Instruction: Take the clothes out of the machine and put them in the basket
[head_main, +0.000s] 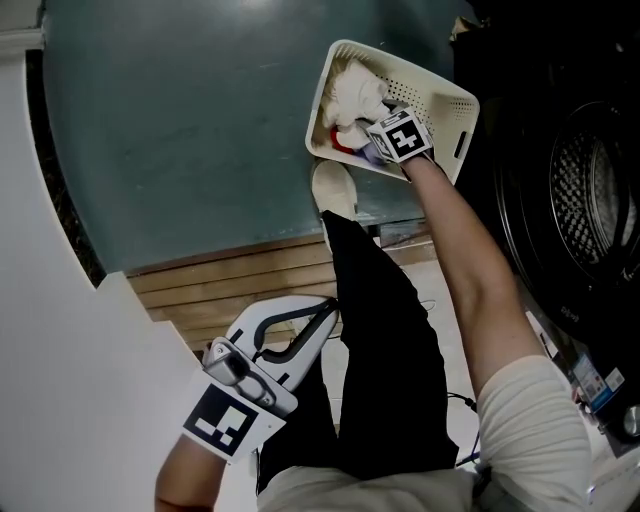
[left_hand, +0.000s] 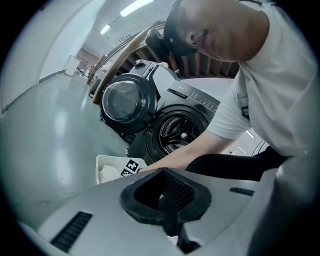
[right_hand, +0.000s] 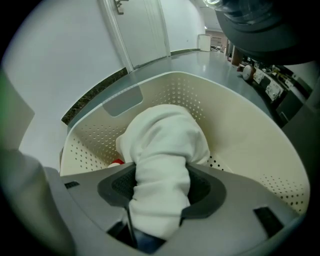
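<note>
The cream perforated basket (head_main: 452, 108) stands on the floor beside the dark washing machine (head_main: 585, 200). My right gripper (head_main: 372, 150) reaches down into it. In the right gripper view a rolled white garment (right_hand: 162, 150) fills the gap between the jaws of the right gripper (right_hand: 160, 192) and touches both pads, its far end resting in the basket (right_hand: 240, 130). More white clothes (head_main: 355, 95) and something red (right_hand: 116, 162) lie there too. My left gripper (head_main: 330, 312) hangs low at the left, shut and empty. The left gripper view shows the machine's drum (left_hand: 175, 132) with its door (left_hand: 122, 102) swung open.
The person's black trouser leg (head_main: 385, 350) and pale shoe (head_main: 333, 190) are right beside the basket. A strip of wooden slats (head_main: 230, 285) borders the teal floor (head_main: 180, 130). A white surface (head_main: 50, 300) runs along the left.
</note>
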